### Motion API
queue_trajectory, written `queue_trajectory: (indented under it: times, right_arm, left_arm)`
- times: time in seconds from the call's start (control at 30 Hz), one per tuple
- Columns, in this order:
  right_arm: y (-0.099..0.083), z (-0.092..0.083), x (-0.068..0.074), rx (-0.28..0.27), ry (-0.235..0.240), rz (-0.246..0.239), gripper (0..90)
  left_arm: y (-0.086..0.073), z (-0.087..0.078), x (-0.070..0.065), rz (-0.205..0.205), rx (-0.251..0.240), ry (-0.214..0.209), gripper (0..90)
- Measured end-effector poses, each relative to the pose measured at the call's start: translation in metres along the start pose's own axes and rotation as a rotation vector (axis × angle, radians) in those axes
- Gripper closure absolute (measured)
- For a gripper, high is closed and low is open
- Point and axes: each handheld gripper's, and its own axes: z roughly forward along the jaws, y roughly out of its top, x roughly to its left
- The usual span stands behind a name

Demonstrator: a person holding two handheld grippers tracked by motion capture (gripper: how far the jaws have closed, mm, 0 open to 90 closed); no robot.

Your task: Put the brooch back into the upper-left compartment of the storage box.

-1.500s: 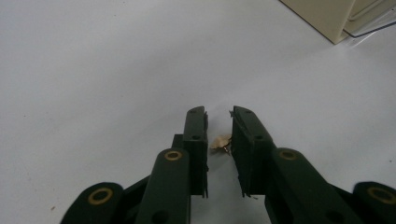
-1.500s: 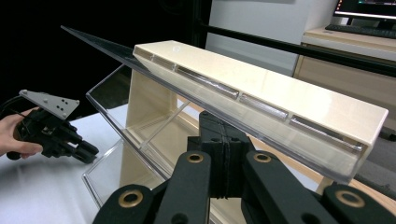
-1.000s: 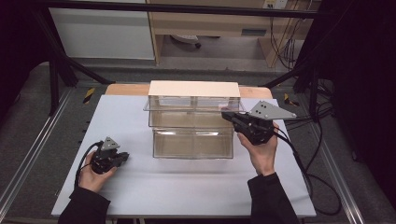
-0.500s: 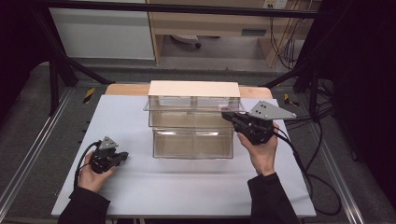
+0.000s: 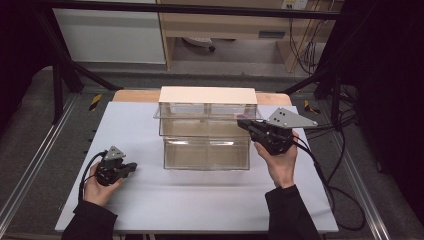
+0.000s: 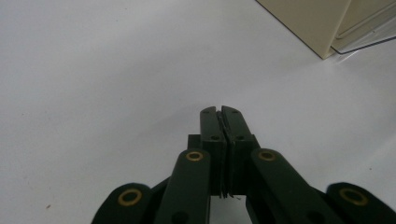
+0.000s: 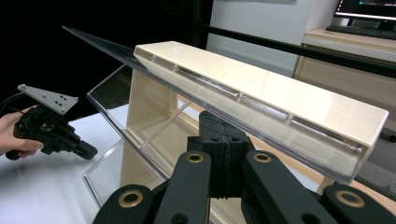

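With both grippers' fingers pressed together, empty, best to part right gripper (image 5: 250, 125) before touching organizer (image 5: 207, 131), left gripper (image 5: 131, 168) parked on bench (image 5: 200, 200).

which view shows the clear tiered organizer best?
High view: the whole clear tiered organizer sits mid-table, both clear bins and the beige top visible. The right gripper view gives a close look at its beige top rail and upper bin. The left gripper view catches just a beige corner at the frame's top right.

One clear tiered bin organizer (image 5: 207, 131) is standing at the frame's centre. Two grippers are showing: the left gripper (image 5: 131, 167) lower left, the right gripper (image 5: 243, 123) centre right.
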Motion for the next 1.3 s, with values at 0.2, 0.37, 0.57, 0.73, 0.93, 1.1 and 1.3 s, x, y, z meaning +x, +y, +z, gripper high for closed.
queue_trajectory:
  times: [0.2,0.37,0.57,0.73,0.93,1.1,1.3]
  right_arm:
    - [0.0,0.0,0.0,0.0,-0.002,0.002,90.0]
    - [0.0,0.0,0.0,0.0,-0.003,0.001,90.0]
    - [0.0,-0.001,-0.001,0.002,-0.003,-0.001,90.0]
    - [0.0,-0.001,0.0,0.002,-0.003,0.0,90.0]
    - [0.0,0.0,0.0,0.002,-0.003,0.002,90.0]
    - [0.0,0.0,0.0,0.003,0.001,0.004,90.0]
    - [0.0,0.001,0.0,0.004,0.001,0.006,90.0]
  left_arm:
    - [0.0,-0.003,0.0,0.0,-0.011,0.002,88.5]
    - [-0.001,-0.007,-0.002,-0.003,-0.021,-0.001,88.5]
    - [-0.001,-0.013,-0.005,-0.004,-0.042,-0.004,88.5]
    - [0.0,-0.018,-0.007,0.003,-0.053,-0.005,88.5]
    - [0.003,-0.023,-0.011,0.002,-0.073,-0.014,88.5]
    - [0.005,-0.031,-0.016,0.006,-0.102,-0.015,88.5]
    - [0.007,-0.04,-0.022,0.006,-0.136,-0.019,88.5]
